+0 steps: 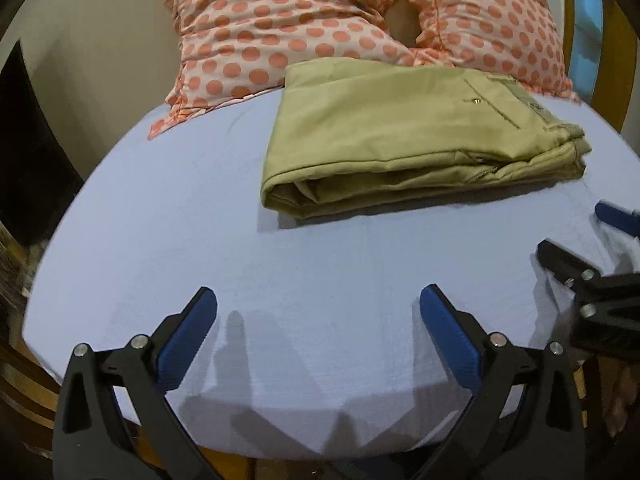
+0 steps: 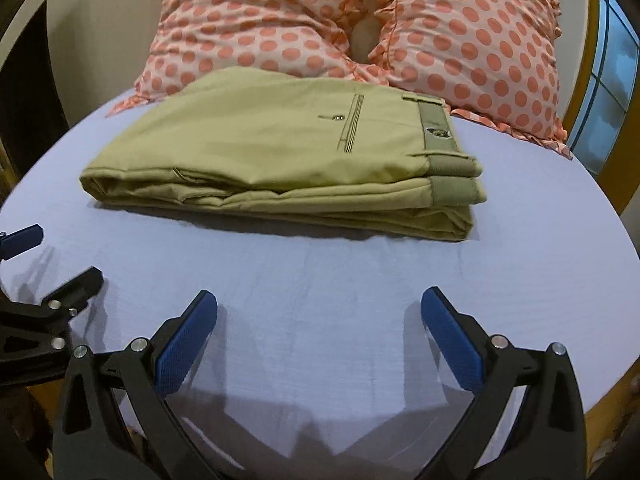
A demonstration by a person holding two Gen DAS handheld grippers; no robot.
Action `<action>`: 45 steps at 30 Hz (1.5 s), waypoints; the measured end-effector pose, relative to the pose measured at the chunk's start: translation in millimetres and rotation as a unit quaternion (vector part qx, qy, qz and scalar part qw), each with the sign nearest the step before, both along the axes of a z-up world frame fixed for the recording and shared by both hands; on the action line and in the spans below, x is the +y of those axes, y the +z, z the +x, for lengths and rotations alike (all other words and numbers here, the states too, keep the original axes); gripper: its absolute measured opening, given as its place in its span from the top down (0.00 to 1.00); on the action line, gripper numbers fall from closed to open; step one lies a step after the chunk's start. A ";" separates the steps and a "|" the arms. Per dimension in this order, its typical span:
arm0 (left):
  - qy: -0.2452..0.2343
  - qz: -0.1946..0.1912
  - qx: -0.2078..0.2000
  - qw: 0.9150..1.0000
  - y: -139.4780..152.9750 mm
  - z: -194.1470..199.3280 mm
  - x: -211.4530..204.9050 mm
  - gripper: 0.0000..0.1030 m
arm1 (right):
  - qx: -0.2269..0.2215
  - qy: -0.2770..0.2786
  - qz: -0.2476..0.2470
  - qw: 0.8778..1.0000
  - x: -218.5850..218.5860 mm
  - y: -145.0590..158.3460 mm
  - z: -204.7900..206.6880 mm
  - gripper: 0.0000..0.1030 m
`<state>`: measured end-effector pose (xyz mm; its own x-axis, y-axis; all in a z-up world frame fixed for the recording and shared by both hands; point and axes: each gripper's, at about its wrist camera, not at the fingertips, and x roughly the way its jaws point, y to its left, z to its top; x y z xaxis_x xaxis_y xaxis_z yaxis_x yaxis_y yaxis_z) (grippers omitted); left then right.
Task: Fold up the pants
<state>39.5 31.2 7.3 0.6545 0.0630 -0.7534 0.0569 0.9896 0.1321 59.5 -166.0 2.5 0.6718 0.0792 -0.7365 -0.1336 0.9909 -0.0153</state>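
Khaki pants (image 1: 404, 136) lie folded in a flat stack on the light blue bed sheet (image 1: 200, 216), waistband to the right; they also show in the right wrist view (image 2: 280, 152). My left gripper (image 1: 318, 300) is open and empty, over bare sheet near the front edge, well short of the pants. My right gripper (image 2: 319, 302) is open and empty, also over bare sheet in front of the pants. The right gripper also shows at the right edge of the left wrist view (image 1: 576, 236). The left gripper also shows at the left edge of the right wrist view (image 2: 56, 254).
Two pink polka-dot pillows (image 2: 260, 28) (image 2: 480, 48) lie behind the pants against the headboard. A window (image 2: 612, 80) is at the far right. The bed's front edge (image 2: 320, 452) drops off just below the grippers.
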 end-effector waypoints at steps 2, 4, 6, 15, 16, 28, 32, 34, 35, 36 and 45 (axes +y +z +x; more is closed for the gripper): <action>0.000 -0.019 0.003 1.000 -2.3 1.0 4.1 0.02 | 0.000 -0.004 0.008 1.000 -1.0 -1.0 -2.0 0.01; 0.000 -0.061 0.011 0.998 -6.1 4.1 13.6 0.02 | 0.005 -0.011 0.029 1.000 -5.2 -2.7 -3.5 0.01; -0.002 -0.057 0.004 0.998 -7.1 3.3 13.7 0.02 | 0.001 -0.012 0.024 1.000 -3.0 -3.3 -7.2 0.01; -0.004 -0.058 -0.006 0.998 -8.1 -0.5 12.4 0.02 | -0.006 -0.017 0.025 1.000 -1.9 -4.4 -10.1 0.01; -0.005 -0.057 -0.006 0.998 -8.1 -0.5 12.3 0.02 | -0.005 -0.017 0.025 1.000 -1.7 -4.4 -9.9 0.01; -0.004 -0.058 -0.006 0.998 -8.4 -0.5 12.5 0.02 | -0.005 -0.016 0.025 1.000 -2.4 -4.2 -9.7 0.01; -0.004 -0.057 -0.006 0.998 -8.6 -0.5 12.5 0.02 | -0.005 -0.016 0.025 1.000 -2.4 -4.2 -9.7 0.01; -0.004 -0.058 -0.006 0.998 -8.5 -0.5 12.5 0.02 | -0.005 -0.016 0.025 1.000 -2.4 -4.2 -9.7 0.01; -0.004 -0.058 -0.006 0.998 -8.5 -0.5 12.5 0.02 | -0.005 -0.016 0.025 1.000 -2.4 -4.2 -9.7 0.01; -0.004 -0.058 -0.006 0.998 -8.5 -0.5 12.5 0.02 | -0.005 -0.016 0.025 1.000 -2.4 -4.2 -9.7 0.01; -0.004 -0.058 -0.007 0.998 -8.3 -0.5 12.2 0.02 | -0.005 -0.016 0.025 1.000 -2.4 -4.2 -9.7 0.01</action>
